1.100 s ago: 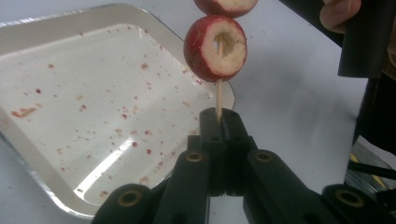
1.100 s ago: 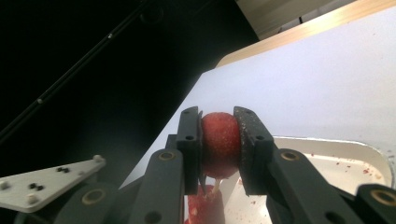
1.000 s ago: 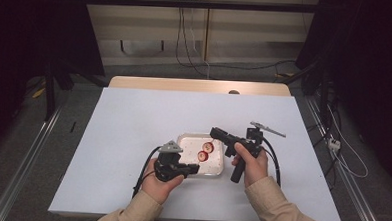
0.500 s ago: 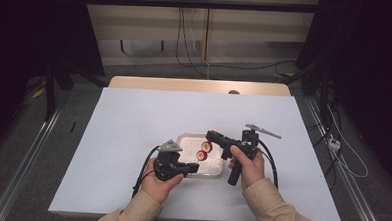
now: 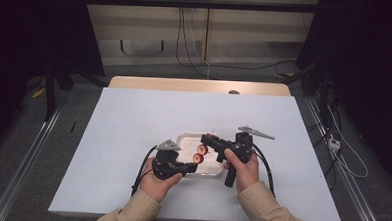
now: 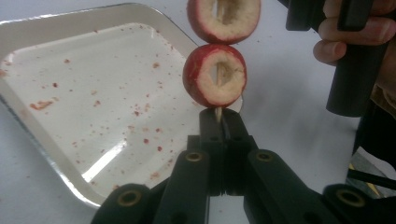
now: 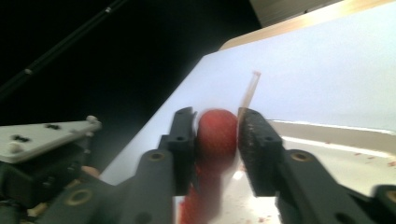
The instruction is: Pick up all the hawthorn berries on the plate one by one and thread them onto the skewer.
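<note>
A thin wooden skewer carries two red, pale-cored fruit pieces, a lower one and an upper one, over a white metal tray. My left gripper is shut on the stick's bare end just below the lower piece. In the high view the left gripper sits at the tray's near-left corner, and the fruit lies between the two grippers. My right gripper has its jaws pressed on both sides of the upper fruit piece. The skewer tip pokes out beyond that piece.
The tray is speckled with red crumbs and rests on a white tabletop with wide bare room behind and to both sides. A wooden edge runs along the far side. Cables lie on the floor beyond.
My right gripper has moved left toward the skewer, and its jaws now flank the upper fruit piece. The left gripper has held its place with the stick.
</note>
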`<state>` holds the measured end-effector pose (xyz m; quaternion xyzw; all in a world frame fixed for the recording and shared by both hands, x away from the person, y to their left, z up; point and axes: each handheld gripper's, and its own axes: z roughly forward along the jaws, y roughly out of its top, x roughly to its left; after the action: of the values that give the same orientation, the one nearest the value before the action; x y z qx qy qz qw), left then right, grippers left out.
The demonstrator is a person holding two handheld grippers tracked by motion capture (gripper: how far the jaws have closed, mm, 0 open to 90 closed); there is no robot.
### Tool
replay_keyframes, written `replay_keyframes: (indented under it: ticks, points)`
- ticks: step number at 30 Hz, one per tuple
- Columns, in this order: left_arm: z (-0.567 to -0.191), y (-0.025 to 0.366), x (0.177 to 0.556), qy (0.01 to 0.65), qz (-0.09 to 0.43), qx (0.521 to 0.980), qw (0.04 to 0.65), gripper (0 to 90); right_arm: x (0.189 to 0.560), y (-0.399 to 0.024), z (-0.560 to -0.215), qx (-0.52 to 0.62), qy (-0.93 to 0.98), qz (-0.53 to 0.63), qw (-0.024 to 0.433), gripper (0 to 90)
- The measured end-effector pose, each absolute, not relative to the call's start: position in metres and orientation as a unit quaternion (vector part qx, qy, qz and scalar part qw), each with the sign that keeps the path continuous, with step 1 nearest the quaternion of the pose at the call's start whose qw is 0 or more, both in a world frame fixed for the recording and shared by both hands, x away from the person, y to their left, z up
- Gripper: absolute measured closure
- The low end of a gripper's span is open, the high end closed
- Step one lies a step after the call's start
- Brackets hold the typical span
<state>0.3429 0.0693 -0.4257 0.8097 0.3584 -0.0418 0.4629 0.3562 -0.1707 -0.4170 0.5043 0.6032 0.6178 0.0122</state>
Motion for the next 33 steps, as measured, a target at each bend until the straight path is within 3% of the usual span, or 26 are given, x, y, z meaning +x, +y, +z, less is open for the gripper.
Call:
replay_keyframes:
  ticks: [1,13,25,33]
  points:
    - [-0.426,0.070,0.343,0.359,-0.043,0.810,0.462,89.5,0.356,-0.171,-0.417,0.508,0.602,0.617,0.016,58.2]
    - [-0.429,0.078,0.349,0.376,-0.041,0.805,0.457,89.4,0.357,-0.182,-0.415,0.505,0.607,0.613,0.035,37.2]
    - [-0.432,0.084,0.353,0.388,-0.049,0.803,0.450,89.4,0.358,-0.183,-0.416,0.492,0.633,0.594,0.059,24.4]
    - [-0.433,0.085,0.356,0.394,-0.050,0.801,0.447,89.3,0.357,-0.183,-0.417,0.485,0.643,0.589,0.072,21.5]
